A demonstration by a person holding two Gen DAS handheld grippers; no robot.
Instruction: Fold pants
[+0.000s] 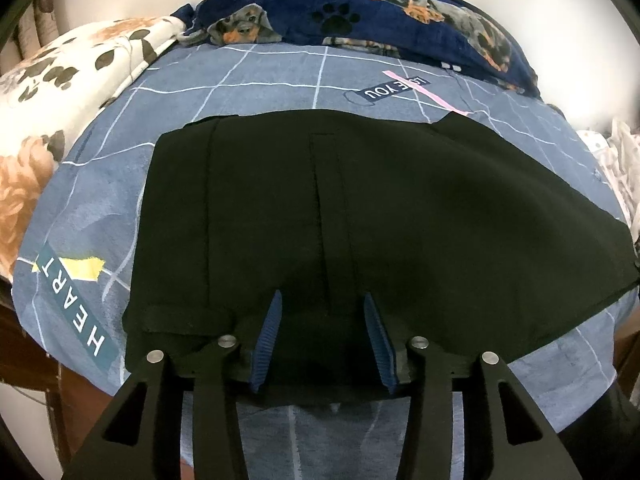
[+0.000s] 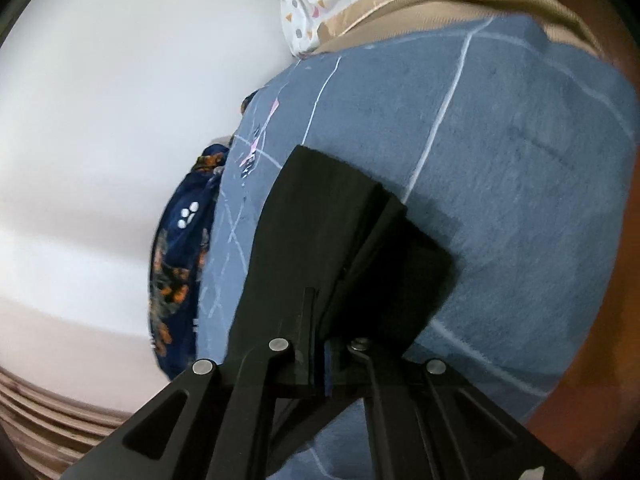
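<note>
Pants (image 1: 360, 208): 1, black | left tongs (image 1: 322, 300): released | right tongs (image 2: 320, 320): grasping pants

Blue grid-print bed (image 1: 256, 92), black pants (image 1: 380, 208), dog-print blanket (image 1: 360, 12), floral quilt (image 1: 72, 76)

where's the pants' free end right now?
Right wrist view: the end of the black pants is pinched in the shut right claw, lifted over the blue grid bedsheet.
</note>
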